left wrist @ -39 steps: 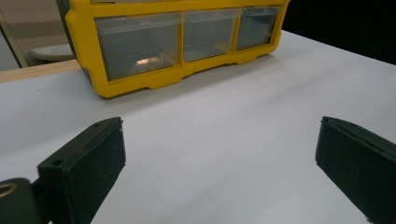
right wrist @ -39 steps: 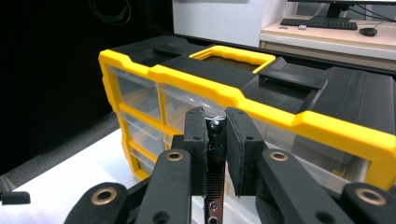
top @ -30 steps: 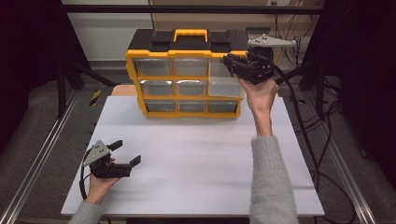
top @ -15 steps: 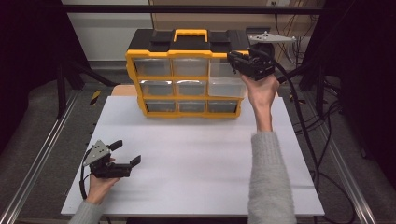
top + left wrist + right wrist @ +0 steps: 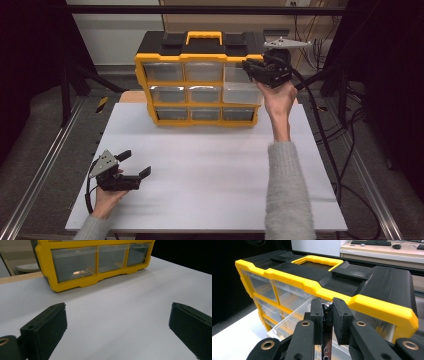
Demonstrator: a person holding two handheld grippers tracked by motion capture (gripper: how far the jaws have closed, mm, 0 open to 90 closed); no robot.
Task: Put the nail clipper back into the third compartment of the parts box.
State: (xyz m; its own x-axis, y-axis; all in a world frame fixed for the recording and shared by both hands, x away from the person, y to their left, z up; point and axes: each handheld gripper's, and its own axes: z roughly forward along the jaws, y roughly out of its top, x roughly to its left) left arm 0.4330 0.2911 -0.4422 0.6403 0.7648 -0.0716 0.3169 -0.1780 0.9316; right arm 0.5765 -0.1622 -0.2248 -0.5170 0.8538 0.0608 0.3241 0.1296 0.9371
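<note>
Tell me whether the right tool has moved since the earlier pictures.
Yes, slightly: the right tool has edged up against the yellow organizer, at its top right corner.

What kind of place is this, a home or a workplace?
Most likely a lab or workshop bench: a white table inside a metal frame, a yellow drawer organizer, loose cables, and a desk with a keyboard behind.

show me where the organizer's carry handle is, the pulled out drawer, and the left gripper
carry handle (image 5: 204, 36), high view, yellow top bar.
pulled-out drawer (image 5: 242, 93), high view, clear front wall.
left gripper (image 5: 136, 164), high view, between its open fingertips.
</note>
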